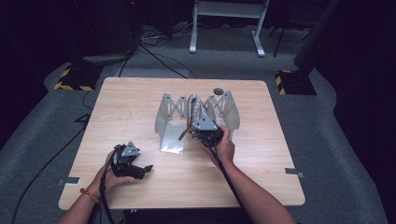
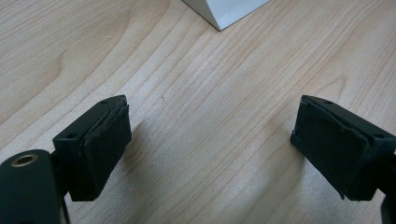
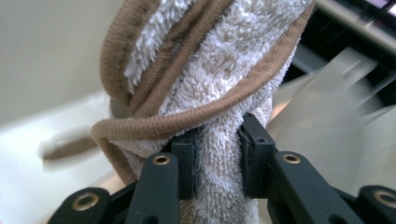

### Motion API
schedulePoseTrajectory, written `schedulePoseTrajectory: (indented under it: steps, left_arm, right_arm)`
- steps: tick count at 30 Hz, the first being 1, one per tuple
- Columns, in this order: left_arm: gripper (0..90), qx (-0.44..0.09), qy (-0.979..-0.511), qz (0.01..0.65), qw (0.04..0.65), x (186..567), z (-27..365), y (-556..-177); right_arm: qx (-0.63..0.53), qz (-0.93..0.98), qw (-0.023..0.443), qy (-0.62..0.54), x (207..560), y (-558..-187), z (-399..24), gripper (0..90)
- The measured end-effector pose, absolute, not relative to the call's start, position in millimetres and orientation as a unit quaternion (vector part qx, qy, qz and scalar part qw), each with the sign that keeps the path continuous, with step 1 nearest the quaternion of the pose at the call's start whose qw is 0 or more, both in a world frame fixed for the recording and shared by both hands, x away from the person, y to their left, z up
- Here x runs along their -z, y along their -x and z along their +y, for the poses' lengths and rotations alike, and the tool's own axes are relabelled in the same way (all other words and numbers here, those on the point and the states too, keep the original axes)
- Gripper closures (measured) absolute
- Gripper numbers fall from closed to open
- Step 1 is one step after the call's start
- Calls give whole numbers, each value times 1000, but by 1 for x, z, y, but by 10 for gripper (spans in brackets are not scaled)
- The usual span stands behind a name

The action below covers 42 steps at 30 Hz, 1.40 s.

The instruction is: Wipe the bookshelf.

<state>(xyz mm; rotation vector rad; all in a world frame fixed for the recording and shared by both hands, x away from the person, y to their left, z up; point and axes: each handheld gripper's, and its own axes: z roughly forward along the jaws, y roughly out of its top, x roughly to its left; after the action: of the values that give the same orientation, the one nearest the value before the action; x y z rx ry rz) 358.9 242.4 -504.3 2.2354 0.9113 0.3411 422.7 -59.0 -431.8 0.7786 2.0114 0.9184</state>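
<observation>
The right gripper (image 3: 217,163) is pinching a towel (image 3: 219,70) between its jaws over the metal rack (image 1: 169,122), likely hanging it next, while the left gripper (image 2: 210,149) is resting spread and empty.

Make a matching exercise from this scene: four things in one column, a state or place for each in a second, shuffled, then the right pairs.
Things:
1. left gripper
2. right gripper
3. towel
4. metal rack

States or places:
A. white terry with brown trim, bunched and pinched between fingers
B. open, nothing between its fingers, over bare wood
C. silvery, with zigzag-cut sides, standing mid-table
D. shut on cloth, at the rack

Pairs: 1-B, 2-D, 3-A, 4-C
</observation>
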Motion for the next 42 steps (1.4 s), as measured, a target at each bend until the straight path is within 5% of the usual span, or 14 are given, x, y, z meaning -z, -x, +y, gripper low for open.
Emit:
schedulePoseTrajectory:
  steps: [6,19,32,42]
  left_arm:
    - [120,-132,-861,350,344,504,243,-359]
    - [122,-131,-862,350,344,504,243,-358]
    - [123,-130,-861,350,344,504,243,-358]
    - [123,-130,-862,349,344,504,243,-358]
  right_arm:
    - [-391,763,406,-315,407,-424,-64,719]
    - [-314,826,341,-320,485,-427,-49,720]
    - [-359,747,425,-364,439,-421,-63,720]
    - [-322,777,396,-368,463,-436,-63,721]
